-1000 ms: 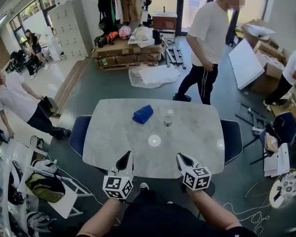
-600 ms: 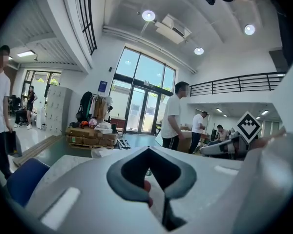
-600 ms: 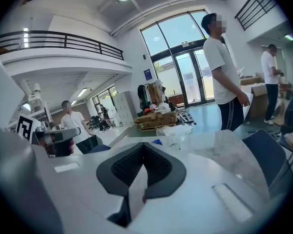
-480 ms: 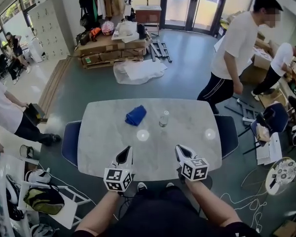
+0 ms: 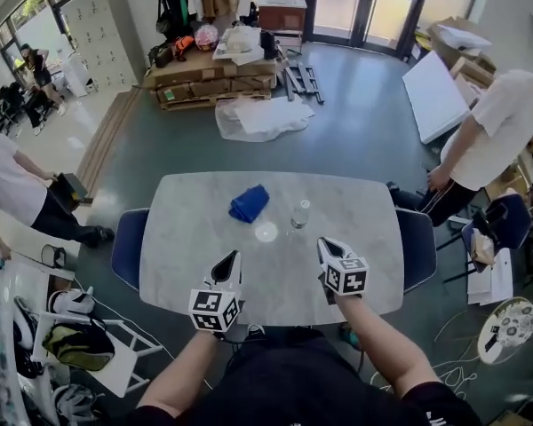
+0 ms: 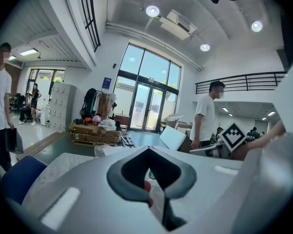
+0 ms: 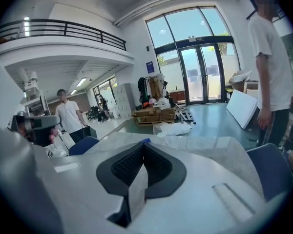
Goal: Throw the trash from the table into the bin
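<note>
Trash in the head view: clear plastic bottle point(image 5: 299, 214) upright near the middle of the table point(image 5: 186, 238), blue crumpled wad point(image 5: 249, 202) toward the table's far edge. Over the table's near edge, well apart from both: left gripper point(image 5: 234, 257) and right gripper point(image 5: 324, 245). Left gripper view: jaws closed together, nothing held. Right gripper view: jaws likewise pressed together and empty, wad's blue tip point(image 7: 145, 141) peeking past them at mid-table. Bottle probably light, thin-walled, slippery, easily toppled: best taken across mid-body. Wad likely soft: pinch a raised fold. No bin in sight.
</note>
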The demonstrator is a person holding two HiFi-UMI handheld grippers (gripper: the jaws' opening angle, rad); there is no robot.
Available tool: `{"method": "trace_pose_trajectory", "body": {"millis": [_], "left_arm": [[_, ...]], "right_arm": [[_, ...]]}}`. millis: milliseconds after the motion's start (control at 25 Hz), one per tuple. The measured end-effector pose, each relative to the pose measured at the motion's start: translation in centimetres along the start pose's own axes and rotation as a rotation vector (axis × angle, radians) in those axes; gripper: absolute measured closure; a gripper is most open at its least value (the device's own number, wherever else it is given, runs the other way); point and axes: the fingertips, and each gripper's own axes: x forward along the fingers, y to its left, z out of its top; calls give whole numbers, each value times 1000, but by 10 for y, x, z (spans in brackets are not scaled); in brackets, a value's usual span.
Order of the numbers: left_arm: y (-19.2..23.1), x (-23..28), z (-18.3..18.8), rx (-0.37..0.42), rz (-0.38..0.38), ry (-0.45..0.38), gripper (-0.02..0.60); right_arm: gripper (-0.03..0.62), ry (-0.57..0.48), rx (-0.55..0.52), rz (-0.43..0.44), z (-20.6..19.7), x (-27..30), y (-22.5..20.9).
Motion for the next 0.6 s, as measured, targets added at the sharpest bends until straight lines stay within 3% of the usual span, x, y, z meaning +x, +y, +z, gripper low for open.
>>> {"method": "trace_pose_trajectory", "body": {"millis": [360, 600], "left_arm": [[-1, -7, -17, -23, 101, 33, 581], [4, -26, -37, -46, 184, 73, 581]], "right_arm": [[370, 62, -144, 1, 1, 96, -37], [325, 65, -184, -26, 5, 151, -57]]}}
